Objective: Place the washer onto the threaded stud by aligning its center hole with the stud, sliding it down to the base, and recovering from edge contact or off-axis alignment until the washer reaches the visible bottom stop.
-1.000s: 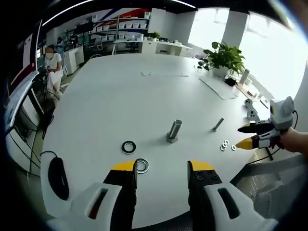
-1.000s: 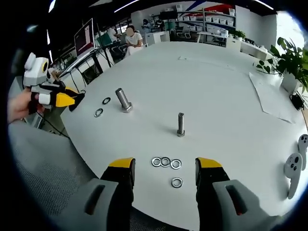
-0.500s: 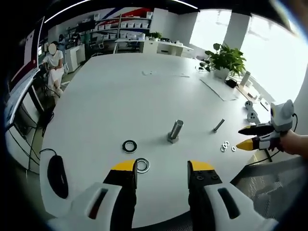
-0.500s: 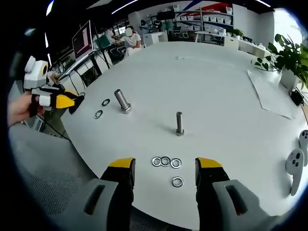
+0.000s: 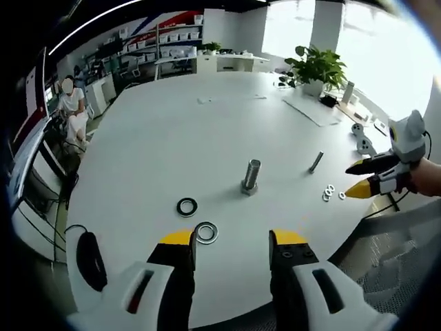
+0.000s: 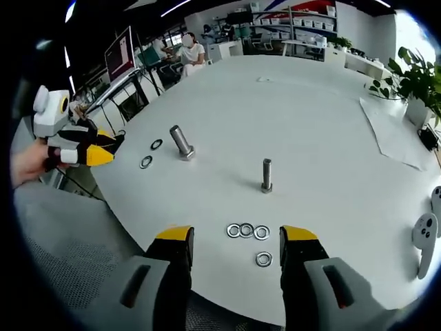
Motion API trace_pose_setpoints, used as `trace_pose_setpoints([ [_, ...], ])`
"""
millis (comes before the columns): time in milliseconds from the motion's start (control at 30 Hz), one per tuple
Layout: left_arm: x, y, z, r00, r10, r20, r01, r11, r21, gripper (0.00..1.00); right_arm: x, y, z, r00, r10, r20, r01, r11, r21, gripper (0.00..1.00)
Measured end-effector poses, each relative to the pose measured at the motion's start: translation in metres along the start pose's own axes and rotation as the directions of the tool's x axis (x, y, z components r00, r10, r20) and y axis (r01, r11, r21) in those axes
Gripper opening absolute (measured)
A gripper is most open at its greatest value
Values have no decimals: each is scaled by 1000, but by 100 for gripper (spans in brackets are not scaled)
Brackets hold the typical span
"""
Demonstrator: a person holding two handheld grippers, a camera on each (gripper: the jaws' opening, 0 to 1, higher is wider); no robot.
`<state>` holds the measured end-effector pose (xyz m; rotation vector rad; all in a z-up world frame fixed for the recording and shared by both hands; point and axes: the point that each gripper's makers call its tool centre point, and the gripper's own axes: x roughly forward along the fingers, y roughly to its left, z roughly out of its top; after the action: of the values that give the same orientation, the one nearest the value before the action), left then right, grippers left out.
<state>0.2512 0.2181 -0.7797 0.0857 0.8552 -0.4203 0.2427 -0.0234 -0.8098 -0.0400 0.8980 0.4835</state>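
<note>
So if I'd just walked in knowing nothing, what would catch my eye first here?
Probably the two yellow-tipped claws, the left claw and the right claw, both open and empty over a big white table. Next, two upright bolts: a thick bolt ahead of the left claw with a black washer and a silver washer nearby, and a thin stud ahead of the right claw with four small washers before it.

No text, label, brand or number is legible anywhere.
</note>
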Motion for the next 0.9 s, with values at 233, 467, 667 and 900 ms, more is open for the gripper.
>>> trace_pose_setpoints([
  [233, 3, 11, -8, 999, 21, -49, -24, 998, -58, 40, 0, 0, -2, 1000, 7, -8, -6, 999, 50, 53],
  [467, 13, 24, -16, 994, 44, -104, -52, 995, -83, 39, 1, 3, 2, 1000, 14, 9, -15, 997, 76, 53],
  [667, 29, 31, -27, 985, 40, -166, -57, 993, -99, 37, 3, 5, -10, 999, 8, -42, -6, 999, 49, 53],
  [900, 45, 37, -29, 969, 49, -243, -52, 999, -7, 37, 4, 8, -8, 999, 17, -32, -14, 997, 69, 53],
])
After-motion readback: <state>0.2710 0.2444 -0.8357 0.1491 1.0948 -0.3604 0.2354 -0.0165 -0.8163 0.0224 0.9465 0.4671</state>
